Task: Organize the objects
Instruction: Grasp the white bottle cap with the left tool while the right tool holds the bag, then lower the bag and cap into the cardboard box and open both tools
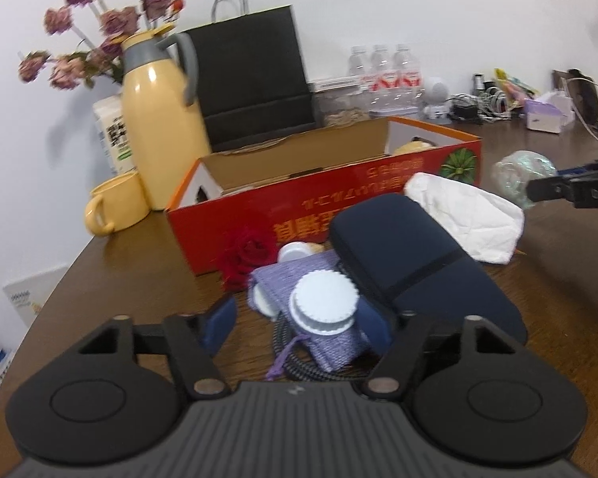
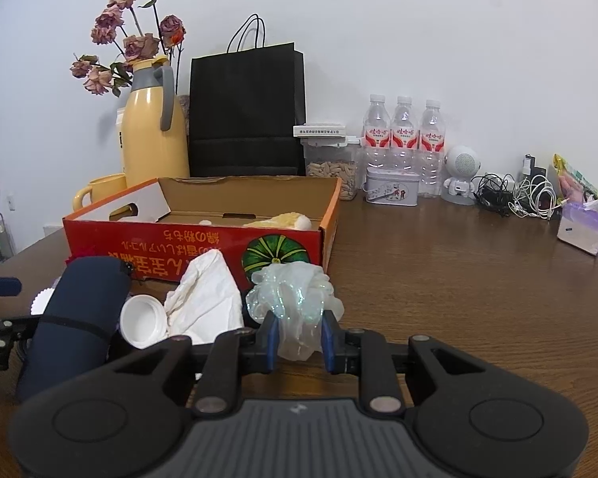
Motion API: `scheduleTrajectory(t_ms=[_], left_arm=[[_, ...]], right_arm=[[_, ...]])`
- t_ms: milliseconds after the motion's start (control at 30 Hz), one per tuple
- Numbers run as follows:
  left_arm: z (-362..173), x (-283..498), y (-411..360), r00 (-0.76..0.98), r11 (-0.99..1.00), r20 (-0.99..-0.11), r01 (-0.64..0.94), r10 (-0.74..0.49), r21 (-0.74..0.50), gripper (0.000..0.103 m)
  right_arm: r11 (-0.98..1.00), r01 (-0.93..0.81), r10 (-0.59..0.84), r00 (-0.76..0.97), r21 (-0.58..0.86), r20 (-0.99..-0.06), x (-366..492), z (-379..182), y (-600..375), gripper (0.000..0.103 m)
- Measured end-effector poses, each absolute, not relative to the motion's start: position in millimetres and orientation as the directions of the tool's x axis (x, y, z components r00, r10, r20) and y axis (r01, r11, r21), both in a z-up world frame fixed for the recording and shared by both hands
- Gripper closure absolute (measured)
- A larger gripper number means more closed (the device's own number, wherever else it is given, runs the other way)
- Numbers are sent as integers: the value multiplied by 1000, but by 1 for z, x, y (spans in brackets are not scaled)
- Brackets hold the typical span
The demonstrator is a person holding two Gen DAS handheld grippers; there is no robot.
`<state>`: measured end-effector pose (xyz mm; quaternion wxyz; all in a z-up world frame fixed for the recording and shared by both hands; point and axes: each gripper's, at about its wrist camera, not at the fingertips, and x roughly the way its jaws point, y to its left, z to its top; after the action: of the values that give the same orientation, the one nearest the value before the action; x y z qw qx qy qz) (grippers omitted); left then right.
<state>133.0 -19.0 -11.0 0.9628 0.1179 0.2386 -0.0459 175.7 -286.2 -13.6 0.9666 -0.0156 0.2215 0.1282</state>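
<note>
A red cardboard box (image 1: 259,207) (image 2: 147,235) stands open on the wooden table with a yellow soft item (image 2: 283,221) inside. In front of it lies a pile: a navy case (image 1: 410,255) (image 2: 79,314), a white cloth (image 1: 466,215) (image 2: 207,298), a purple pouch (image 1: 331,342) under a white lid (image 1: 325,306), a red rose (image 1: 247,255) and a white cap (image 2: 143,320). My left gripper (image 1: 303,326) is open around the pouch and lid. My right gripper (image 2: 299,338) is shut on an iridescent mesh pouf (image 2: 295,298) (image 1: 522,175).
Behind the box stand a yellow thermos (image 1: 159,127) (image 2: 151,131), yellow mug (image 1: 115,207), dried flowers (image 2: 127,40) and a black paper bag (image 1: 255,79) (image 2: 247,111). Water bottles (image 2: 402,135), a tin (image 2: 390,191), a small speaker (image 2: 460,175) and tangled cables (image 2: 518,195) line the back wall.
</note>
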Motion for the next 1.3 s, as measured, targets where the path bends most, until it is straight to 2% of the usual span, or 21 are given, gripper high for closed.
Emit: scheduleTrajectory(t_ms=[33,100,367,433,700,1000,1300], left_arm=[[-11,133,-20,881,965,-470,162,-47,206,47],[-12,133,-22,882,959,-466,185,-67,214,51],[-15,141,-23,872,929,-479,256,-101,269,49],[-16,145,-20,855,922,-499,296,-140,249,62],[-10,135,-9,872,944,-461,274,-163,186,62],[23,138,7,923,979,-367,166,-114,114,62],[58,182,-4,948,992,-304,112,-91,52,62]], right_arm=[[967,-254,240,869,27,-433,176,-14,-286,82],[967,-253,239,868,27,-434,176,-14,-286,82],[968,-250,233,868,20,-438,176,-15,-285,82],[968,-250,232,868,18,-438,176,-15,-286,82],[970,-241,224,875,14,-429,175,-15,-288,82],[971,-236,211,911,-27,-355,164,-6,-282,82],[955,-296,281,919,-14,-279,183,27,-251,82]])
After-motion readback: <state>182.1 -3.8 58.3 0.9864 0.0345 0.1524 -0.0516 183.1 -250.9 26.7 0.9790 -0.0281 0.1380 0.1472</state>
